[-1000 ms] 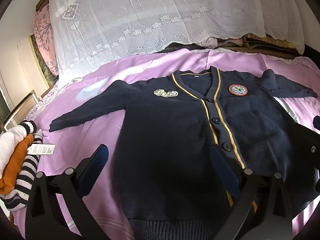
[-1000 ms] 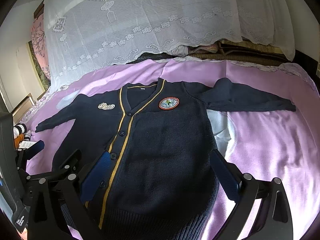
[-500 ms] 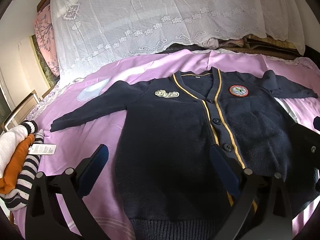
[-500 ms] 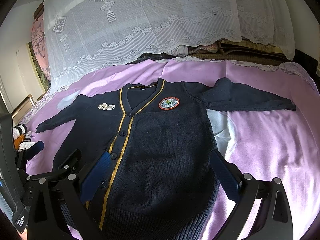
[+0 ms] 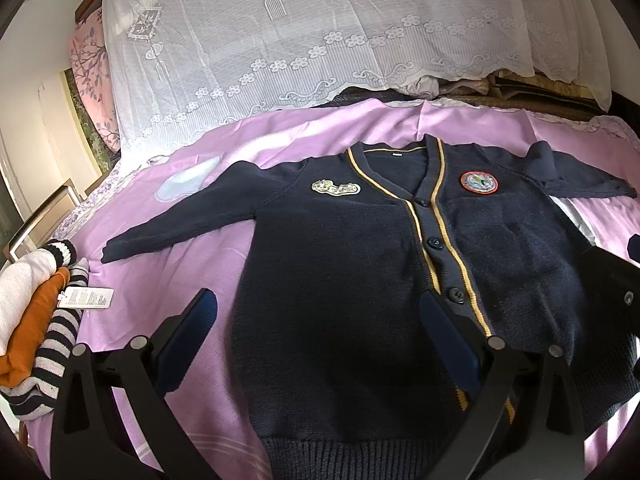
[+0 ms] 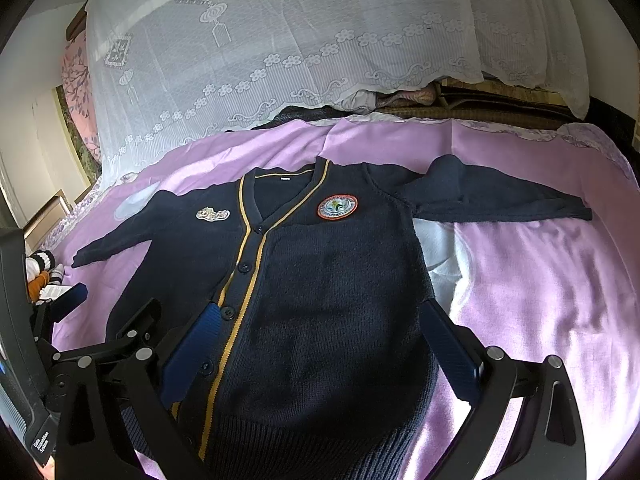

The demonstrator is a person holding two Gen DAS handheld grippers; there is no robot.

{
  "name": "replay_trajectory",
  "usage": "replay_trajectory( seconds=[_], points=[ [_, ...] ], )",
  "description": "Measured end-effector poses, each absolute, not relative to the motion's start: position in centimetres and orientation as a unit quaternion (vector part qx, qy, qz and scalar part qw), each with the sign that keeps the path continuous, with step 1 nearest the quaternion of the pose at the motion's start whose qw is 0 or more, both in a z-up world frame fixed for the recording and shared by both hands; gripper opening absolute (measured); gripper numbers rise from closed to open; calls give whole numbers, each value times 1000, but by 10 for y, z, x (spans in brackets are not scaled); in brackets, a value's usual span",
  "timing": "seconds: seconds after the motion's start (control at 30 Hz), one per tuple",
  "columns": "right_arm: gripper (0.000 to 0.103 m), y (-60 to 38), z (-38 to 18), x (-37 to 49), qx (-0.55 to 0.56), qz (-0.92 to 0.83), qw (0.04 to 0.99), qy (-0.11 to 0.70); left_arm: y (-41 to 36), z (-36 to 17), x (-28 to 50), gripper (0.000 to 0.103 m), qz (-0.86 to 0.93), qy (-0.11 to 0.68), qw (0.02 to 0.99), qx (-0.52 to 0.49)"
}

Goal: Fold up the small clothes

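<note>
Lying flat between both grippers' spread fingers, nothing gripped: navy cardigan [image 5: 344,280].

Daylight is filling both pictures, and it seems to be coming from the far end, through the white lace curtain [image 5: 320,40], which is glowing almost too bright. The purple bed sheet [image 6: 540,280] is shining softly where the sun is landing. The dark cardigan [image 5: 340,260] is soaking up light, so its knit is looking flat and hard to read low down. Soft shadows are lying under the tongs. Everything is bending round near the edges, and the corners are going black. The middle is staying sharp, with no blur showing.
</note>
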State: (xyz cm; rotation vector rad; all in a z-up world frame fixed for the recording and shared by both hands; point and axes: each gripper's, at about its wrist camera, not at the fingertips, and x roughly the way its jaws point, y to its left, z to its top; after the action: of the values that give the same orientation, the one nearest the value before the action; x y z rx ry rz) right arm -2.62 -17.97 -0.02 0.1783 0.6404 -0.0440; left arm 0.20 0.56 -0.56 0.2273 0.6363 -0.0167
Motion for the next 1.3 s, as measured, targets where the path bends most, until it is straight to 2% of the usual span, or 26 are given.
replay_trajectory(
  seconds=[1.3],
  points=[
    [100, -187, -1, -27, 101, -26, 945, 310, 5, -7, 2, 99, -16, 316, 942, 114]
  ],
)
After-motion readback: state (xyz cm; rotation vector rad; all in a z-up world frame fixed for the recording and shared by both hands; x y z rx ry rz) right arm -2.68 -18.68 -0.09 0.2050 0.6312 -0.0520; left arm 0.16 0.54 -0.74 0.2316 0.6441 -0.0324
